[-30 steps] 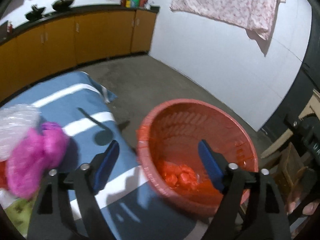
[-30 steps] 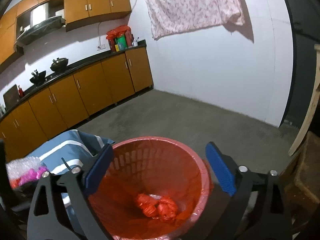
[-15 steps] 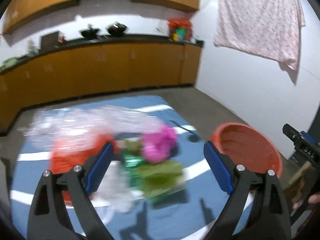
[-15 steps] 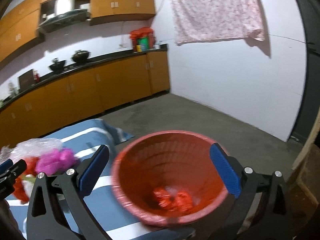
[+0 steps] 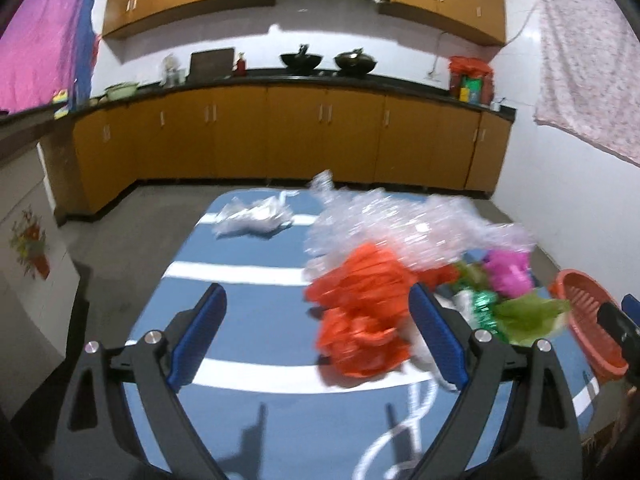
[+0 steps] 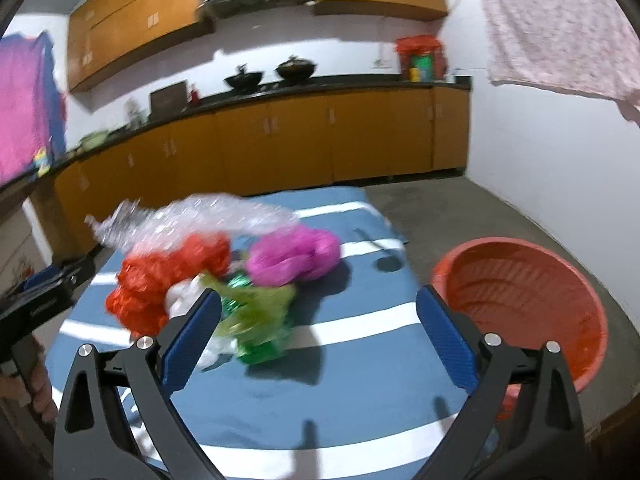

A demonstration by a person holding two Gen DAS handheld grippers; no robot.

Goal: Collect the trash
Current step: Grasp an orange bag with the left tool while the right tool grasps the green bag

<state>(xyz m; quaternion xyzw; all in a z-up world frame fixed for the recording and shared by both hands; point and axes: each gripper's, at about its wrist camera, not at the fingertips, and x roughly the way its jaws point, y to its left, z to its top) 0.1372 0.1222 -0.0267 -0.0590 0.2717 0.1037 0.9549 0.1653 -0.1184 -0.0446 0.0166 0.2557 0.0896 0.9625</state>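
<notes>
A heap of trash lies on a blue striped cloth [image 5: 248,320]: a red plastic bag [image 5: 360,312], clear bubble wrap [image 5: 400,224], a pink bag [image 6: 294,256], and green wrappers [image 6: 256,312]. A separate clear bag [image 5: 256,216] lies further back. An orange basket [image 6: 520,300] stands on the floor to the right of the cloth. My left gripper [image 5: 318,342] is open and empty, just left of the red bag. My right gripper [image 6: 318,342] is open and empty, above the cloth between the heap and the basket.
Orange kitchen cabinets [image 5: 280,136] with a dark counter run along the back wall. A floral cloth [image 6: 560,28] hangs on the white wall at right. Grey concrete floor [image 6: 460,212] surrounds the cloth. A white string [image 5: 400,432] lies on the cloth near me.
Both grippers have swung left, away from the basket and toward the trash heap on the cloth. Both stayed open and empty.
</notes>
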